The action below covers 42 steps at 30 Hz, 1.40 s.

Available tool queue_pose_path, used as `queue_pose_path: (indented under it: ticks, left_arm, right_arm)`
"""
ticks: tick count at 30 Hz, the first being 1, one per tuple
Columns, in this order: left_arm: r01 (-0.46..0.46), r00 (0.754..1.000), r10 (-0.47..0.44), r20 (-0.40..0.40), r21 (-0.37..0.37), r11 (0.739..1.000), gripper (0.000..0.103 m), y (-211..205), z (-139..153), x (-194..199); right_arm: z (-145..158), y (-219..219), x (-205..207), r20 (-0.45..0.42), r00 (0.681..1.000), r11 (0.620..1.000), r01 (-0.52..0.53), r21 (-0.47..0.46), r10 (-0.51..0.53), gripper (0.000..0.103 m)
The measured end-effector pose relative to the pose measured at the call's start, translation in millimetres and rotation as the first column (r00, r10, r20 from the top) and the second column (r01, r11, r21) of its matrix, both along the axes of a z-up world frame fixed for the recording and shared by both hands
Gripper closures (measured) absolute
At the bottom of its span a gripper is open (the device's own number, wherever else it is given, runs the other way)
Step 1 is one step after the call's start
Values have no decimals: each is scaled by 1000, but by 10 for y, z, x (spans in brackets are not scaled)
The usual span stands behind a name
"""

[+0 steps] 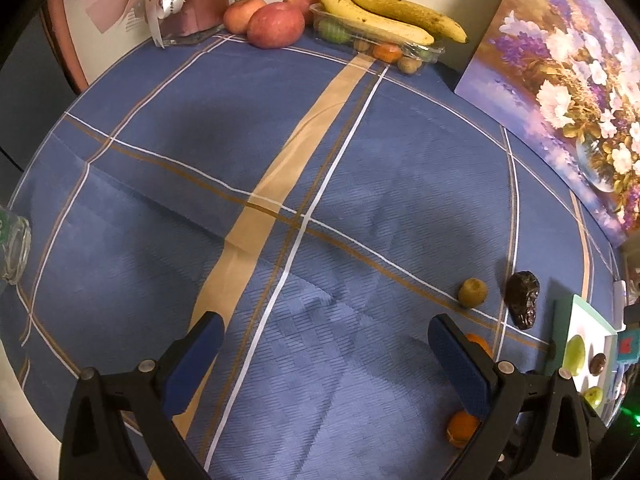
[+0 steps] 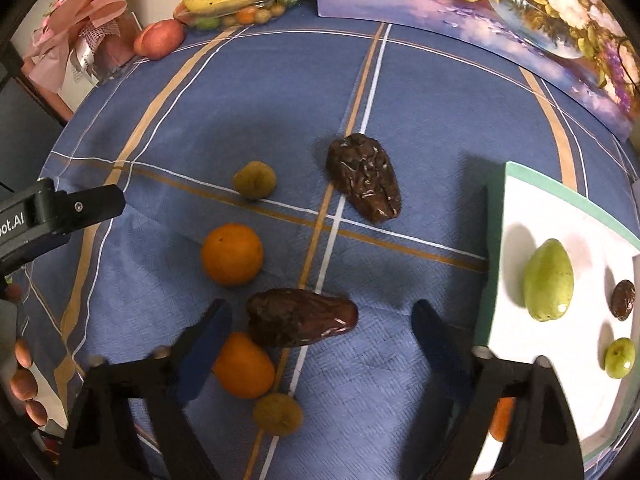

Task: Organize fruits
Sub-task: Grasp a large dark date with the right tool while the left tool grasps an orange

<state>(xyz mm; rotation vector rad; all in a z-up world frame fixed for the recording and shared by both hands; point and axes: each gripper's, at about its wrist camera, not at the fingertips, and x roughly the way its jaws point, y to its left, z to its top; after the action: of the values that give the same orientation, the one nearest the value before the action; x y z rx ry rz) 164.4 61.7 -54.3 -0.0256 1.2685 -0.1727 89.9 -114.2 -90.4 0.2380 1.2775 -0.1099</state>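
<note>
Right wrist view: a blue plaid cloth covers the table [image 2: 248, 92], a flower painting [image 2: 500, 12] propped behind. One dark date [image 2: 300, 317] lies with its long axis across the frame, between the right tool [image 2: 322, 320]'s parted, untouching pads. Left tool [image 1: 326, 360] points steeply down, wide open over bare cloth.

L claw [image 1: 320, 364] open, R claw [image 2: 320, 344] open, both angled steeply down
</note>
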Motion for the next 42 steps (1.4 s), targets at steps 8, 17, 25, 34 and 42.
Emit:
queue_pose_path:
  ticks: [8,17,25,34,42]
  left_arm:
    - [4,1000,-4,-2,-11,1000,0,-63,13,-19]
    - [52,998,-54,-23,-56,997,1,-250,-11,-98]
    - [119,992,-122,-36,-81,990,12,-501,-34,-192]
    - [212,975,-217,-38,-100,972,40,-830,-90,-314]
    - [247,965,-255,-56,-120,962,60,-998,-197,-335]
  right_arm:
    - [-48,58,-10,-3,1000,999,-6,35,7,44]
    - [87,-104,-89,28,999,999,28,36,-29,44]
    - [235,-374,-199,49,993,994,107,26,-108,44]
    - [406,-663,-337,94,984,989,146,30,-148,44]
    - [422,-718,-387,94,983,988,155,23,-157,44]
